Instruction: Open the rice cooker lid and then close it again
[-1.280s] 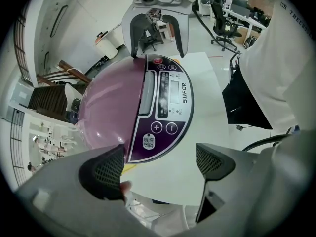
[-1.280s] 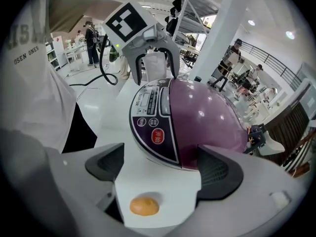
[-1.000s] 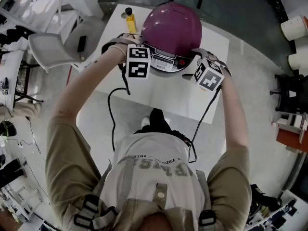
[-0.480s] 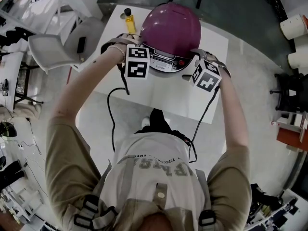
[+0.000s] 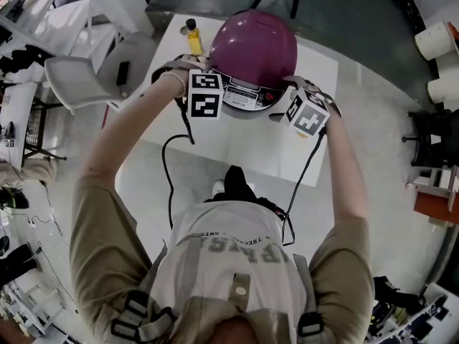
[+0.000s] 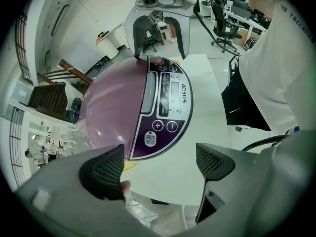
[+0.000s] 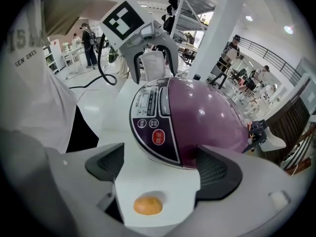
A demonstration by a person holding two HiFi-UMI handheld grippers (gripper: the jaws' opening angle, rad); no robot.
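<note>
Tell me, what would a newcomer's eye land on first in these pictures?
The glossy purple rice cooker, lid down, sits on the white table. The left gripper and right gripper, both patterned in black-and-white squares, flank its control panel with jaws apart. A small yellow bottle stands beside it.

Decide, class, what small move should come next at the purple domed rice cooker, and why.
Probably ease the right gripper forward onto the grey bar, likely the release, at the front of the purple domed rice cooker lid. The lid looks shut, and both this and the left gripper hover open and empty beside it.
</note>
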